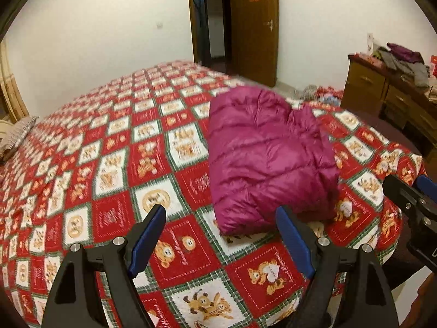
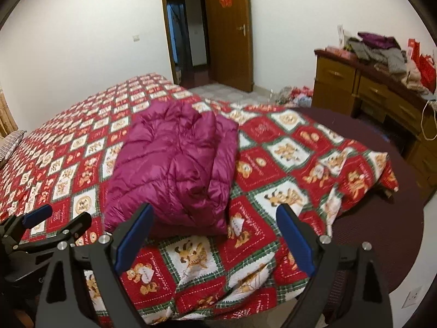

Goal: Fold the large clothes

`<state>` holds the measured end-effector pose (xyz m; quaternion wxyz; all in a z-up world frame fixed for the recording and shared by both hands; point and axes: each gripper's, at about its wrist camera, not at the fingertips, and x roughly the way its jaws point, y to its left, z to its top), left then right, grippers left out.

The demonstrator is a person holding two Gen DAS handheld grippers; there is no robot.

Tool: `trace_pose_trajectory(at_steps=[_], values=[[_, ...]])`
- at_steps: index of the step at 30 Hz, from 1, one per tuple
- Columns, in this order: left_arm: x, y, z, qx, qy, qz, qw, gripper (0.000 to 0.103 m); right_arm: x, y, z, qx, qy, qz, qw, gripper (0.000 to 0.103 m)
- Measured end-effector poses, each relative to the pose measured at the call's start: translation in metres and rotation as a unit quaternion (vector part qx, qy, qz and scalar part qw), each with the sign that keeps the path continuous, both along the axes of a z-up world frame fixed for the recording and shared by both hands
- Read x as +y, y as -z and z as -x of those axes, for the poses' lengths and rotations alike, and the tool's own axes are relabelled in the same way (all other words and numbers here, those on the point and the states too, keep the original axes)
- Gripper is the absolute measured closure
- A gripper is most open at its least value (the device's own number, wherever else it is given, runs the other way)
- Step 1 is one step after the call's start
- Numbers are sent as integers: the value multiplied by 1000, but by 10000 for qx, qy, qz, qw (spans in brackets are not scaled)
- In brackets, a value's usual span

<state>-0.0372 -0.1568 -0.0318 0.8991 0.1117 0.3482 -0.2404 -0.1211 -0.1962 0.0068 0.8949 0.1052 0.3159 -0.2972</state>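
Note:
A magenta puffer jacket [image 1: 267,158] lies folded into a compact bundle on the bed's red, white and green bear-pattern quilt [image 1: 114,169]. It also shows in the right wrist view [image 2: 177,164]. My left gripper [image 1: 221,229] is open and empty, held just in front of the jacket's near edge. My right gripper [image 2: 215,229] is open and empty, just short of the jacket's near right corner. Each gripper appears at the edge of the other's view: the right one [image 1: 415,199], the left one [image 2: 41,221].
A wooden dresser [image 2: 355,82] piled with clothes stands at the right. An open wooden door [image 2: 229,27] and doorway are behind the bed. The quilt's corner is rumpled over a dark mattress [image 2: 382,218]. A pillow [image 1: 16,134] lies at far left.

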Motion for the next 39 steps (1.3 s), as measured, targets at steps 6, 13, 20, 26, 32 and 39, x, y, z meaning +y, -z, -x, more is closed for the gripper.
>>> trace_pose_trajectory(at_steps=[6, 13, 20, 26, 32, 39], values=[[15, -23, 10, -292, -28, 268, 9992, 19, 14, -25, 8, -354, -43, 329, 9988, 7], [31, -48, 22, -712, -130, 497, 9961, 19, 33, -51, 19, -753, -140, 699, 9946, 1], [49, -71, 34, -1079, -213, 757, 9910, 19, 47, -72, 32, -1217, -108, 990, 9876, 0], [59, -83, 40, -1287, -278, 899, 9872, 19, 52, -78, 34, -1313, -158, 1067, 9855, 0], [61, -88, 46, -1478, -312, 920, 9842, 19, 61, -84, 42, -1486, -155, 1230, 9811, 0], [61, -90, 46, -1440, -263, 979, 9844, 19, 61, -82, 40, -1495, -181, 1258, 9806, 0]])
